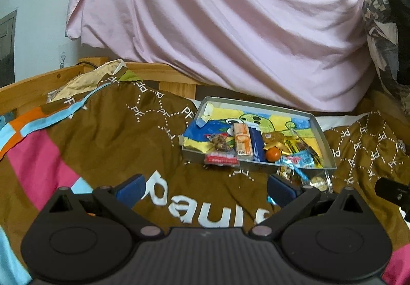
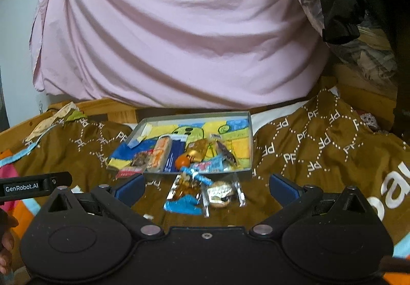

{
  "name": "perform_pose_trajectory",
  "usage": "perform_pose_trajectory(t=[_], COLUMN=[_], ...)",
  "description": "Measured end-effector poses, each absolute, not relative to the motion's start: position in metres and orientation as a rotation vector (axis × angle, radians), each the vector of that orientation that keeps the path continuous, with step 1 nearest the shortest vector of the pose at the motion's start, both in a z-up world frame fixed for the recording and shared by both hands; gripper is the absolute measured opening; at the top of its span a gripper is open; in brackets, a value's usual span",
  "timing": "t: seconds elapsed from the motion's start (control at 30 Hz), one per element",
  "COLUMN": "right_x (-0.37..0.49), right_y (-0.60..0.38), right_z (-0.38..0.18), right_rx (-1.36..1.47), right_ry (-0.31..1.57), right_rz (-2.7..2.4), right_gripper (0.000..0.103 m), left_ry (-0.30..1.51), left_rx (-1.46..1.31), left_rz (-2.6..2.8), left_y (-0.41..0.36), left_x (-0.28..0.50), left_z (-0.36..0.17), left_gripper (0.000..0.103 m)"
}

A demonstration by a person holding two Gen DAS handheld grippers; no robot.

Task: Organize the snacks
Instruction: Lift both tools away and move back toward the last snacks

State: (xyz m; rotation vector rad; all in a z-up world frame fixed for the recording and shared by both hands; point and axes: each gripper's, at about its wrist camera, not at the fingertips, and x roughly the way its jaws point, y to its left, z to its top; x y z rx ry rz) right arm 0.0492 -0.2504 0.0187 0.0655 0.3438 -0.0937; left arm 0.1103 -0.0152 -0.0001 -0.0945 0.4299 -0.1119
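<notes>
In the left wrist view the left gripper (image 1: 205,190) sits at the bottom of the frame with its blue-padded fingers spread wide and nothing between them, only the brown quilt (image 1: 115,136) with white lettering beneath. Right of centre lies a shallow grey tray (image 1: 321,131) lined with a bright cartoon print, and in it are crowded an orange-and-white wrapped bar (image 1: 242,141), a dark blue packet (image 1: 257,145), a small orange ball (image 1: 273,153) and a light blue wrapper (image 1: 299,159) (one red-edged packet (image 1: 221,158) hangs over the tray's near rim). In the right wrist view the right gripper (image 2: 206,190) is likewise wide open and empty, low in the frame. Just above it, at centre, two loose snacks rest on the quilt in front of the tray: a clear-and-blue packet (image 2: 184,195) and, touching it on the right, a clear-wrapped round pastry (image 2: 220,195). A pink sheet (image 2: 166,28) fills the upper half of both views, and a wooden bed rail (image 1: 38,82) shows at the left.
</notes>
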Motion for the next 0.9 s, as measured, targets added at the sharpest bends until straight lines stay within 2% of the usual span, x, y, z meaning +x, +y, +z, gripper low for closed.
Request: perform_pose_trajectory(t=[0.9], right_x=[0.039], right_y=[-0.239], right_z=[0.004], right_rx=[0.041], right_ry=[0.413], right_rz=[-0.105], right_gripper=[0.102], left_ry=[0.448], left_rx=[-0.047], left_rz=[-0.117], left_y=[-0.015], left_x=[0.087], left_z=[-0.010], left_gripper=[0.103])
